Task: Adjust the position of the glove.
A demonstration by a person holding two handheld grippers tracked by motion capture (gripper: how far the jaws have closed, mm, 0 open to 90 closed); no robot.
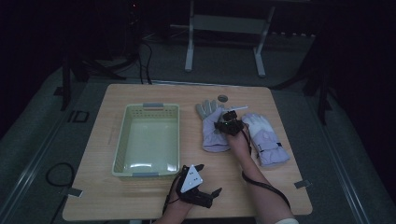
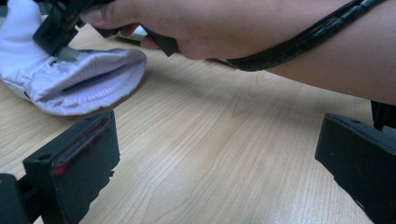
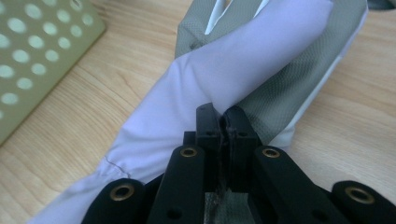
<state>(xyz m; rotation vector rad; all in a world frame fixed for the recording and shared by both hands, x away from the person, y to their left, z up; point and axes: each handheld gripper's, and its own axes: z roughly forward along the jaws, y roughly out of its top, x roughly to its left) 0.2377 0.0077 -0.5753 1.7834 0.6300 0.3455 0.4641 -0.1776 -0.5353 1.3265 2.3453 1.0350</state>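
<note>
Left glove [image 1: 212, 128]: lilac and grey, flat on table [image 1: 280, 186], just right of basket [image 1: 147, 140]. Right gripper [image 3: 223, 116]: jaws clenched, pinching its fabric. Left gripper [image 1: 210, 186]: jaws released, below basket.

Lilac-and-grey glove [image 3: 219, 70]; pale green perforated basket [image 1: 122, 135]; light wood-grain table [image 1: 261, 182]; black gripper [image 3: 223, 122].

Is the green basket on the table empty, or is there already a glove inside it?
Empty. The high view shows the basket with a bare floor; both gloves lie on the table beside it.
</note>
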